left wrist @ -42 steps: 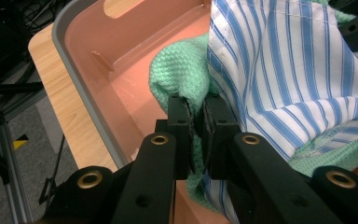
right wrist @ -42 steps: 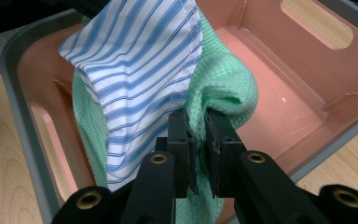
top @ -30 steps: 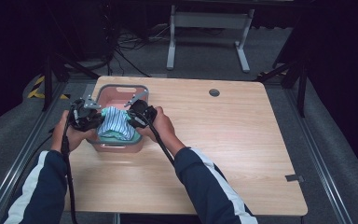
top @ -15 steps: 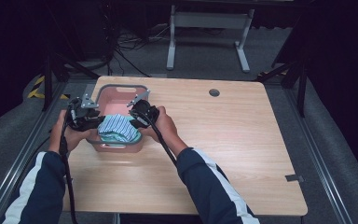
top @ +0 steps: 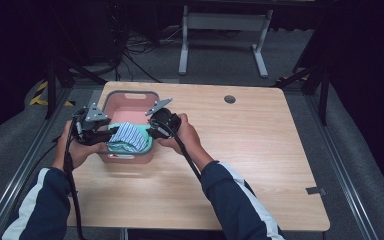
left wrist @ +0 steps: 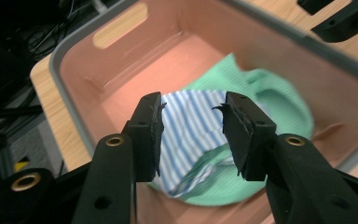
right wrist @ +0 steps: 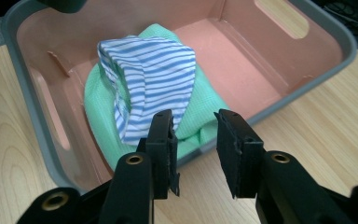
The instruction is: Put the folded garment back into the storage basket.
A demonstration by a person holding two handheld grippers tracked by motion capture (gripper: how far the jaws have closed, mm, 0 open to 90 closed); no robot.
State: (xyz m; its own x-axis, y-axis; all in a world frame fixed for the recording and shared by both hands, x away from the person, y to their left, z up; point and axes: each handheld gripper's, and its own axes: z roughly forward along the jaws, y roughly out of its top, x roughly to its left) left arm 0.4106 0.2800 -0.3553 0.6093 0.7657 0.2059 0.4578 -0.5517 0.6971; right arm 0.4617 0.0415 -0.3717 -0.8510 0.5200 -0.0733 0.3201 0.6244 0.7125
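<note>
— Both grippers, left [left wrist: 193, 135] and right [right wrist: 195, 151]: jaws apart, empty, at the pink plastic basket [top: 130, 96].

— Blue-and-white striped cloth [right wrist: 151, 86]?

— Inside, atop green waffle-weave cloth [right wrist: 193, 116]. Stowing apparently done; only withdrawal left.

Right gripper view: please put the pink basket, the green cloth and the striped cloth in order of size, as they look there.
1. Pink basket, the largest: both cloths lie inside it.
2. Green cloth, spread under the striped one.
3. Striped cloth, the smallest, lying on top of the green cloth; folds may hide some of it.
</note>
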